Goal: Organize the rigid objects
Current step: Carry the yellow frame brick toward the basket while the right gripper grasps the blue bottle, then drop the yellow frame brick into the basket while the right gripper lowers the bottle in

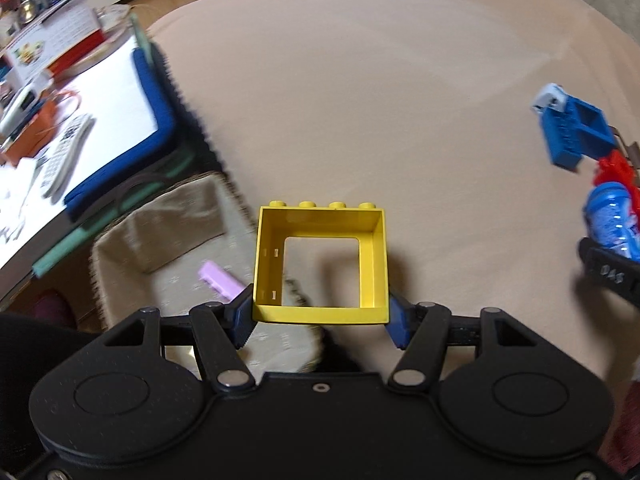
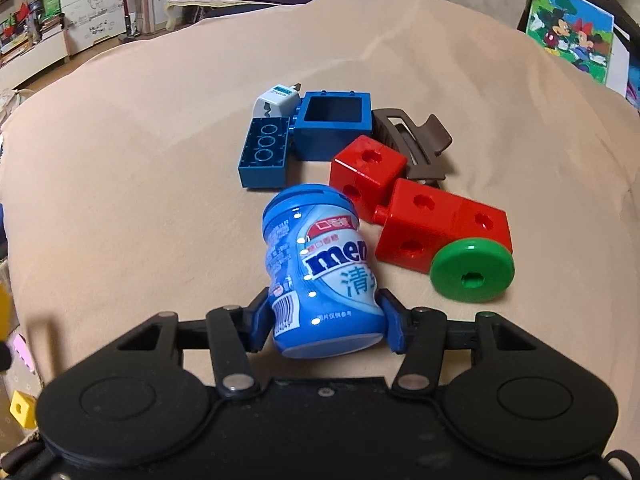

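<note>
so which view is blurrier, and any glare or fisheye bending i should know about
Left wrist view: motion smear on the left clutter and basket; the yellow frame block in the left gripper stays sharp, casting a shadow on the cloth. Right wrist view: sharper; small glare dots on the gum bottle in the right gripper; the bed edge bows with fisheye.

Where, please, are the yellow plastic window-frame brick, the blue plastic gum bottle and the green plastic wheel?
Yellow plastic window-frame brick (image 1: 376, 256): left wrist view, right side wall.
Blue plastic gum bottle (image 2: 320, 276): right wrist view, label middle.
Green plastic wheel (image 2: 452, 264): right wrist view, flat face.
</note>
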### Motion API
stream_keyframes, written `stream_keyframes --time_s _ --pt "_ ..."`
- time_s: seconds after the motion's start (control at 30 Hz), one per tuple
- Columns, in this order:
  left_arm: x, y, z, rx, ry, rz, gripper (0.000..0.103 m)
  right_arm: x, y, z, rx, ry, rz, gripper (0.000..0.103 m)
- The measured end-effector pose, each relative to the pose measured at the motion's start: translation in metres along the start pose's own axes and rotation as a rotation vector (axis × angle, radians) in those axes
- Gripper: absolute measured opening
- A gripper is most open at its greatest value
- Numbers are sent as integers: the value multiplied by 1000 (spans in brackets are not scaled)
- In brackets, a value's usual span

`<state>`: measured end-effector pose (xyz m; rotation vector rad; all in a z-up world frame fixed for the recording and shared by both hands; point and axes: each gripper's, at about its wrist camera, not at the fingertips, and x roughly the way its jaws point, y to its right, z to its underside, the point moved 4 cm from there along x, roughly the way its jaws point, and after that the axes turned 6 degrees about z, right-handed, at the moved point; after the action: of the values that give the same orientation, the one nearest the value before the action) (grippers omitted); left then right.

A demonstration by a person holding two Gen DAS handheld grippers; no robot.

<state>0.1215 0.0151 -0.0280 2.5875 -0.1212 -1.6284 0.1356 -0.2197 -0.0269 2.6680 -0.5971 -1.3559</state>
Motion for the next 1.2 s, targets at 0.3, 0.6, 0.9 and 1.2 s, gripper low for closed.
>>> stream_keyframes --time_s 0.3,0.6,0.9,1.2 --pt "0 -35 6 -107 -9 33 59 11 -1 -7 18 -50 12 58" --pt "10 -60 16 -174 -69 12 59 13 -2 -10 18 -67 15 56" --pt "2 -69 11 -193 -60 -41 59 -18 -46 0 -29 -84 -147 54" --pt "-19 -89 -18 -100 -22 -150 59 -58 -149 18 -151 -104 -362 54"
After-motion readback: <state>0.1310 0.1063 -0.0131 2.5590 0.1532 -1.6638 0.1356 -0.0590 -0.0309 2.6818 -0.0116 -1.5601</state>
